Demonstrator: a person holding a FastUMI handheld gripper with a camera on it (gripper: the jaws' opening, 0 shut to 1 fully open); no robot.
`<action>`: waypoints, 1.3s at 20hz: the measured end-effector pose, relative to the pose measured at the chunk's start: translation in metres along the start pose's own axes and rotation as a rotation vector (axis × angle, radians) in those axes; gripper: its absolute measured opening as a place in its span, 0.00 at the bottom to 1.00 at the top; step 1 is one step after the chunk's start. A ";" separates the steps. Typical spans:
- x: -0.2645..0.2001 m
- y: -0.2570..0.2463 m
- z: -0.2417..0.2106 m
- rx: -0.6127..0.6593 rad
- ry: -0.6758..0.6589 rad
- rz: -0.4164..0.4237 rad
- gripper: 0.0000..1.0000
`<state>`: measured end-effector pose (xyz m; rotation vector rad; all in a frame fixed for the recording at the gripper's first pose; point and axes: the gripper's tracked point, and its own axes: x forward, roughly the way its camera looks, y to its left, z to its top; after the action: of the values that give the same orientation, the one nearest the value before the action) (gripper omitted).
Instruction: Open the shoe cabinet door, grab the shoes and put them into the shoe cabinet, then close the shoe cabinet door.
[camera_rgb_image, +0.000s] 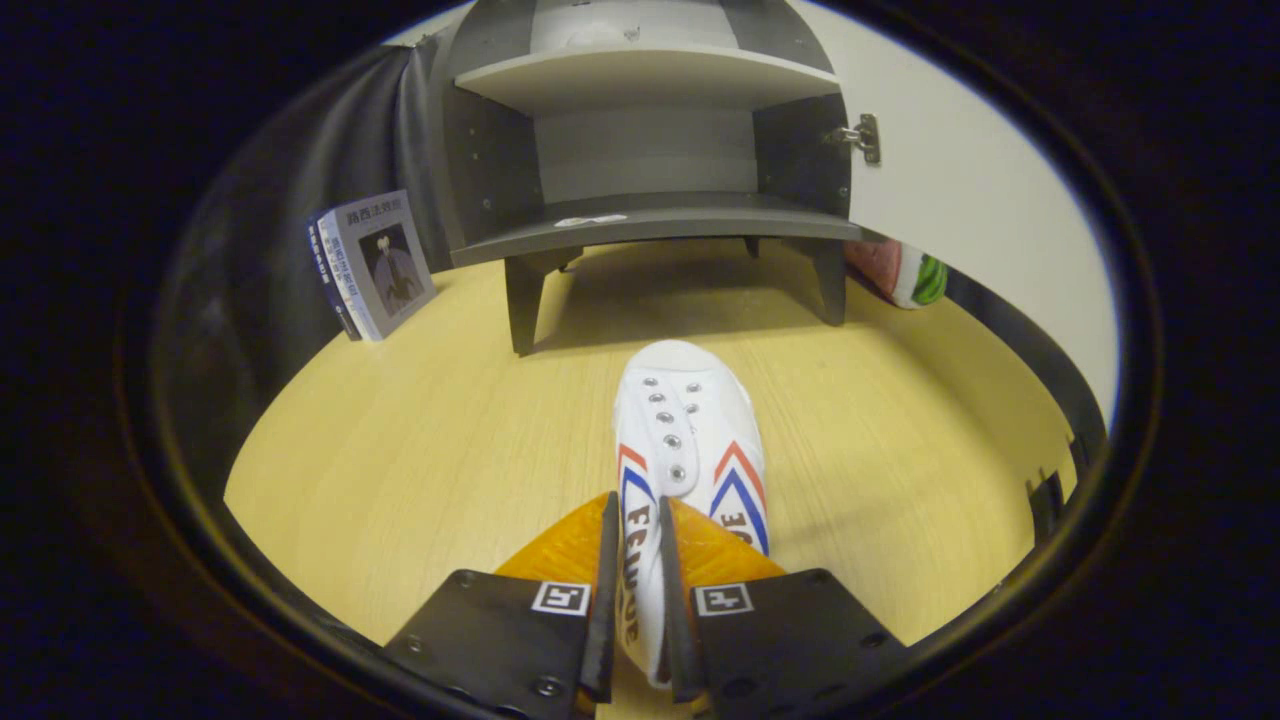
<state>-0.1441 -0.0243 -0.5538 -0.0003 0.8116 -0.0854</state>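
Note:
A white canvas shoe with red and blue chevron stripes and metal eyelets points toward the cabinet. My gripper is shut on the shoe's side wall near the opening, both fingers pressing on the canvas. The shoe's toe reaches ahead of the fingers over the wooden floor. Beyond it stands the grey shoe cabinet on short legs, with its white door swung open to the right. Its lower compartment and the shelf above hold nothing that I can see.
A couple of books lean against the dark cloth wall left of the cabinet. A red, white and green object lies on the floor behind the open door. A dark piece of hardware sits at the floor's right edge.

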 end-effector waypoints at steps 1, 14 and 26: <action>0.009 -0.001 0.008 0.000 -0.009 -0.002 0.15; -0.039 0.012 0.046 0.186 -0.009 0.101 0.03; -0.072 0.012 0.066 0.221 -0.014 0.131 0.03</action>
<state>-0.1448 -0.0085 -0.4568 0.2599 0.7831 -0.0510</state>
